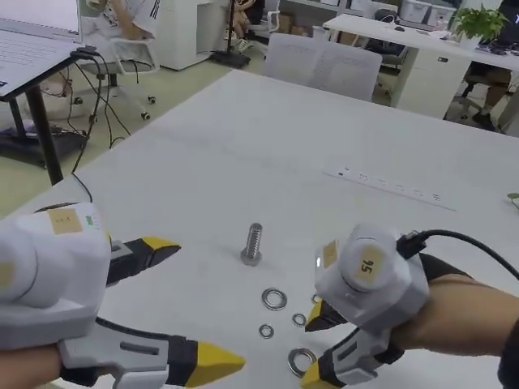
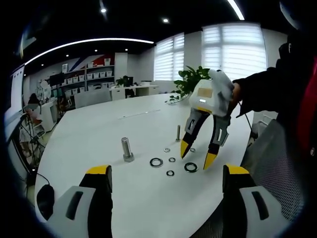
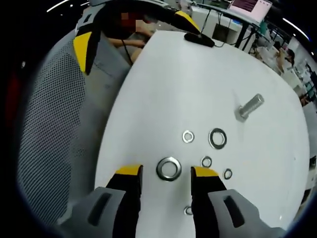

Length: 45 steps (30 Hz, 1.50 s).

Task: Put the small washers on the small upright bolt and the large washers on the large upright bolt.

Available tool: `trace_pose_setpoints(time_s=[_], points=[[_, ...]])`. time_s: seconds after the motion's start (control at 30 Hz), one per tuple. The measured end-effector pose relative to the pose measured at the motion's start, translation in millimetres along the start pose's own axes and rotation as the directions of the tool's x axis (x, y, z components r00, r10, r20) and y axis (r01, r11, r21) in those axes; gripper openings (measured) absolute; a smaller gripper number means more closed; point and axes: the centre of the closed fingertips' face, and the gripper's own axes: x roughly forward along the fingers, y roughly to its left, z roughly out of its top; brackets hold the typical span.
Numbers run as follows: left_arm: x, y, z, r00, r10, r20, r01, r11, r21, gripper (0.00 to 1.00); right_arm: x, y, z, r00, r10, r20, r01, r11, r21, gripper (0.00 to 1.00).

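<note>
**Left to right.** The left gripper (image 1: 207,303) sits at the near left of the white worktop (image 1: 243,154). Its jaws are spread wide with nothing between them, and the tips are directed toward the parts.

Just past those tips the large bolt (image 1: 252,243) stands upright on its head, thread upward, apart from both grippers.

To its right, the washers in view lie flat on the worktop in a loose group. One large washer (image 1: 274,298) lies nearest the large bolt, and small washers (image 1: 266,331) are scattered beside it.

In the left gripper view the small bolt (image 2: 178,133) stands upright beyond this group, near the right gripper.

The right gripper (image 1: 312,344) is tilted down over the right end of the group. Its jaws are open and hold nothing.

In the right gripper view a second large washer (image 3: 169,168) lies centred between the two tips, one jaw on each side. Whether either tip touches it cannot be told. A small washer (image 3: 206,161) lies just beside the right-hand tip.

**Edges and room.** In the right gripper view the worktop edge runs to the left of the jaws, with a mesh chair (image 3: 54,124) beyond it. In the head view a broad bare stretch of worktop lies behind the large bolt, reaching to a power strip (image 1: 389,182) well away.
</note>
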Motion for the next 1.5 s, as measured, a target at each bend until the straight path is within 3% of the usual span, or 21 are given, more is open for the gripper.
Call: trace_pose_setpoints(time_s=[0.37, 0.5, 0.77, 1.5], points=[[-0.2, 0.6, 1.0, 1.0, 0.002, 0.007, -0.002, 1.0, 0.001, 0.92, 7.3, -2.5, -4.3, 0.998, 0.027, -0.056, -0.028, 0.999, -0.022, 0.33], [-0.3, 1.2, 1.9, 0.9999, 0.006, 0.012, -0.006, 1.0, -0.001, 0.92, 11.0, -3.7, -9.1, 0.995, 0.023, -0.097, -0.028, 0.998, -0.05, 0.31], [-0.1, 0.2, 2.6, 0.9998, 0.007, 0.016, -0.007, 1.0, -0.001, 0.92, 13.0, -3.2, -14.4, 0.9912, 0.024, -0.13, -0.033, 0.997, -0.066, 0.28], [-1.1, -1.6, 3.7, 0.9997, 0.0, 0.024, 0.0, 1.0, 0.003, 0.91, 13.2, -2.9, -12.3, 0.987, 0.02, -0.159, -0.027, 0.999, -0.043, 0.24]])
